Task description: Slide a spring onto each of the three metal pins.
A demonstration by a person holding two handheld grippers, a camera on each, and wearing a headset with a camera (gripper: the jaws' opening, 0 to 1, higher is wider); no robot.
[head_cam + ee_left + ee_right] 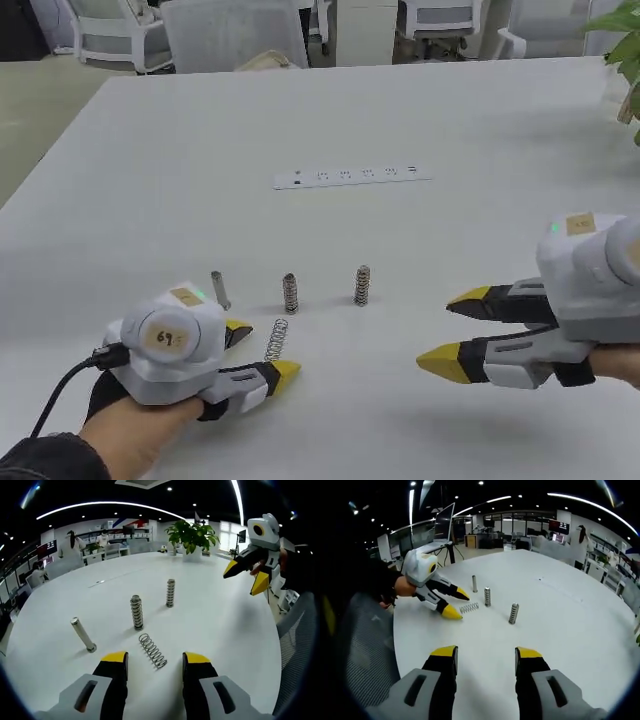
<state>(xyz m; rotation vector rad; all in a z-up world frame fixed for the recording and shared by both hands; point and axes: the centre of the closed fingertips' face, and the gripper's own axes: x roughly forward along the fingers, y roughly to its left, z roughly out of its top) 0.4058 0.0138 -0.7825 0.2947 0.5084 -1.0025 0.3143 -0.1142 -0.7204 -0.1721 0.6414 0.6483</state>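
Two of the three pins already carried springs. The middle sprung pin [290, 292] stood just right of the bare pin [220, 290], and the far sprung pin [362, 285] stood further out on that same side, all upright in a row on the white worktop [400, 120]. The loose spring [276, 340] lay flat on its side near the bare pin, on the person's side of it and slightly to its right. The left tool [265, 350] sat low at that spring with its jaws spread, one yellow tip either side of the coil's near end, seemingly lined up to pinch it. Whether a tip touched the coil could not be told. The right tool [440, 330], also spread and holding nothing, hovered well to the right of the bare pin, past both sprung pins, probably kept clear to give the left room. By this layout, one spring was left to fit.
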